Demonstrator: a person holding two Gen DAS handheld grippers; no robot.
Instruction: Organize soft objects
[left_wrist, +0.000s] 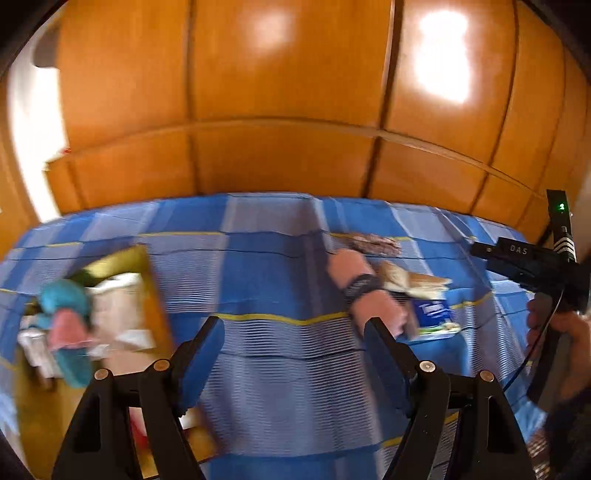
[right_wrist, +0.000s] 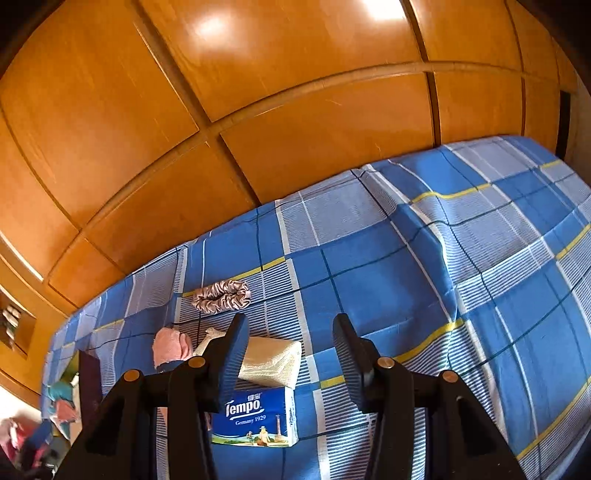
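Note:
Soft objects lie on a bed with a blue checked sheet (right_wrist: 406, 277). In the right wrist view a blue Tempo tissue pack (right_wrist: 255, 417) lies below a cream tissue pack (right_wrist: 273, 360), with a rolled pink cloth (right_wrist: 171, 349) to their left and a satin scrunchie (right_wrist: 221, 295) farther back. My right gripper (right_wrist: 291, 362) is open and empty just above the packs. In the blurred left wrist view my left gripper (left_wrist: 295, 362) is open and empty over the sheet (left_wrist: 266, 277); the pink roll (left_wrist: 360, 288), cream pack (left_wrist: 410, 282), Tempo pack (left_wrist: 436, 317) and scrunchie (left_wrist: 373, 243) lie to the right.
A cardboard box (left_wrist: 122, 302) at the bed's left edge holds teal and pink cloths (left_wrist: 68, 325); it also shows in the right wrist view (right_wrist: 62, 402). Orange wooden wardrobe doors (right_wrist: 258, 110) stand behind the bed. The right gripper's body (left_wrist: 535, 266) and hand show at the right.

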